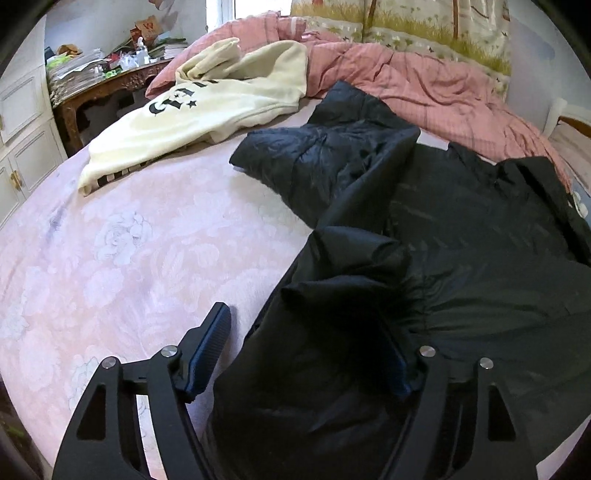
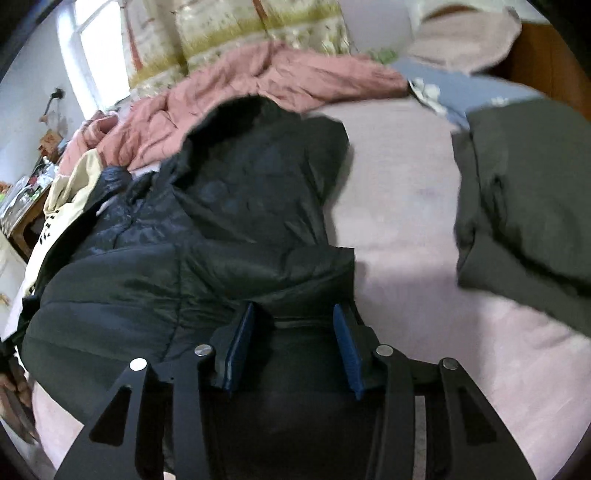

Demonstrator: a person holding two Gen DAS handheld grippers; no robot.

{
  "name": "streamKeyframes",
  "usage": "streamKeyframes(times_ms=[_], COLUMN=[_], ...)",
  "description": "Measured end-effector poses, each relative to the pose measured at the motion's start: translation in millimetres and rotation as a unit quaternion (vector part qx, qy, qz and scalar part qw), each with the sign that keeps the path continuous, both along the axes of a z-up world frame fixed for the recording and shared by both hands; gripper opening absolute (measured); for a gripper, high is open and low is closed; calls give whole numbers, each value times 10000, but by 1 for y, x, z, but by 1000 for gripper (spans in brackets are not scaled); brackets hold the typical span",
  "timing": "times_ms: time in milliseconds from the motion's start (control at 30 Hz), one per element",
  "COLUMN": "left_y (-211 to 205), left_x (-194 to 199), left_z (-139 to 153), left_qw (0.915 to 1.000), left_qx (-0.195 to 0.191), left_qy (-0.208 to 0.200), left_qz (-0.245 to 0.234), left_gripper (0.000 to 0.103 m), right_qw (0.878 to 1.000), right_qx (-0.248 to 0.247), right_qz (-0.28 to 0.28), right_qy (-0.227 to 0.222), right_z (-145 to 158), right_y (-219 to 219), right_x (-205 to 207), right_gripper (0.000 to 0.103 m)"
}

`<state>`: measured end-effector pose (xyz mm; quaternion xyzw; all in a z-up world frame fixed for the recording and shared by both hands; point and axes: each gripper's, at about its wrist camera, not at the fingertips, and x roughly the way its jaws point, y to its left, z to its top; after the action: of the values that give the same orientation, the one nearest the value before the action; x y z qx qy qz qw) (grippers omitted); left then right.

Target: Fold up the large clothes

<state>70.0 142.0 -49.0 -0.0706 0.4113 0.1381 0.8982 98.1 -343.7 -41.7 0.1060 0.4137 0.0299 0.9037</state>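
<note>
A black puffer jacket (image 1: 461, 236) lies spread on the pink bed sheet (image 1: 129, 258). It also shows in the right wrist view (image 2: 221, 221). My left gripper (image 1: 306, 339) is open, its jaws wide apart around the jacket's near left edge; the right finger is partly sunk in the fabric. My right gripper (image 2: 295, 332) is open, its blue pads (image 2: 242, 343) on either side of a raised fold at the jacket's near hem. A cream hoodie (image 1: 207, 110) with black print lies beyond the jacket on the left.
A crumpled pink quilt (image 1: 424, 85) and a patterned pillow (image 1: 424, 26) lie at the bed's head. A dark grey folded garment (image 2: 524, 206) lies on the right of the bed. A cluttered wooden desk (image 1: 103, 74) stands left of the bed.
</note>
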Motion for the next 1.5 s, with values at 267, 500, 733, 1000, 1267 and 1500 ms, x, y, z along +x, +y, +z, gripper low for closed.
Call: streamKeyframes(times_ms=[267,500,733,1000,1267,1500], left_y=[1,-9,-12,-69,-120,-145], left_x=[-6,-23,-38,-64,10,8], left_z=[0,0,17,91,49,5], left_qw=[10000,9997,9991,9778,9852,9888], left_qx=[-21,219,298,146,-330,148], left_qy=[41,94,-302,-1869,-751,-340], left_qz=[28,-74,37,-933,-1506,-1448], left_gripper=[78,78,76,77,77,80], right_qw=[9994,9970,9963,9861,9910,9906], right_qx=[-327,-703,-839,-470,-562,-836], right_qz=[0,25,-115,366,1109,1056], right_qy=[108,319,175,-1552,-501,-232], right_z=[-2,-1,7,84,34,1], right_y=[11,13,14,59,131,140], right_x=[-5,-26,-47,-81,-19,-13], right_gripper=[49,58,58,79,87,90])
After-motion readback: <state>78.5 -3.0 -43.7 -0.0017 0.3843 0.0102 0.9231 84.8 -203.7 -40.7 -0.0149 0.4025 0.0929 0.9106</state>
